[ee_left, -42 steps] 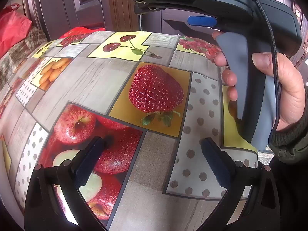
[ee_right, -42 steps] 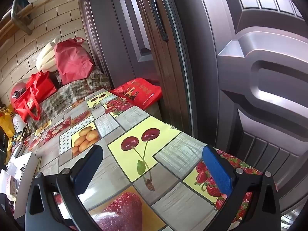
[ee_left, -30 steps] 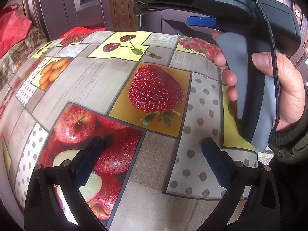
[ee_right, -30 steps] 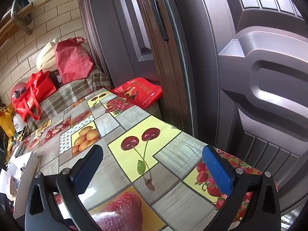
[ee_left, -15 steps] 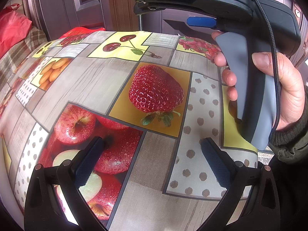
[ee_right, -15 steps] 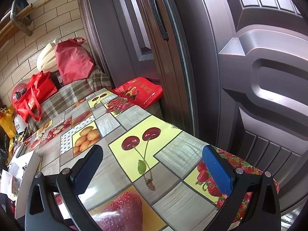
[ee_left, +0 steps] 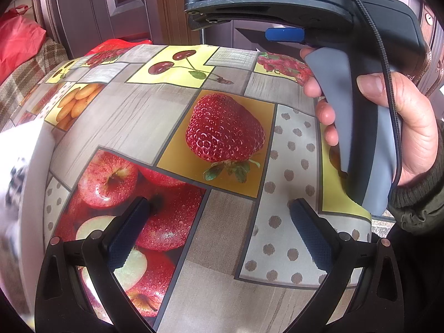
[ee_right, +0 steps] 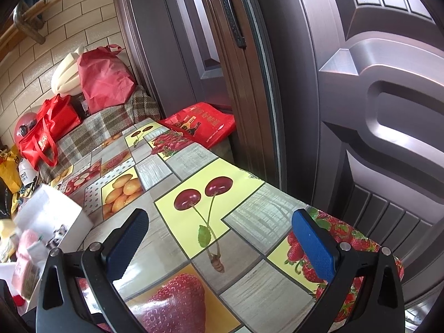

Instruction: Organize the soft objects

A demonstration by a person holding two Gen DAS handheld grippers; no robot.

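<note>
My left gripper [ee_left: 219, 219] is open and empty, low over a table with a fruit-print cloth [ee_left: 138, 116]. My right gripper [ee_right: 219, 227] is open and empty above the far end of the same cloth [ee_right: 249, 213]; its body and the holding hand [ee_left: 410, 116] show at the right of the left wrist view. A white box [ee_right: 52, 216] is at the table's left, blurred, and also shows at the left edge of the left wrist view [ee_left: 25, 172]. Pink soft items [ee_right: 26, 252] lie by it, blurred.
A dark panelled door [ee_right: 374, 111] stands close on the right. A red printed bag [ee_right: 202, 125] lies at the table's far end. Red bags [ee_right: 102, 80] and a cream cushion [ee_right: 66, 75] sit on a plaid-covered bench [ee_right: 105, 127] by the brick wall.
The white box with the pink items has come into view from the left, nearer over the table, with motion blur. Both grippers stay about where they were, still open.
</note>
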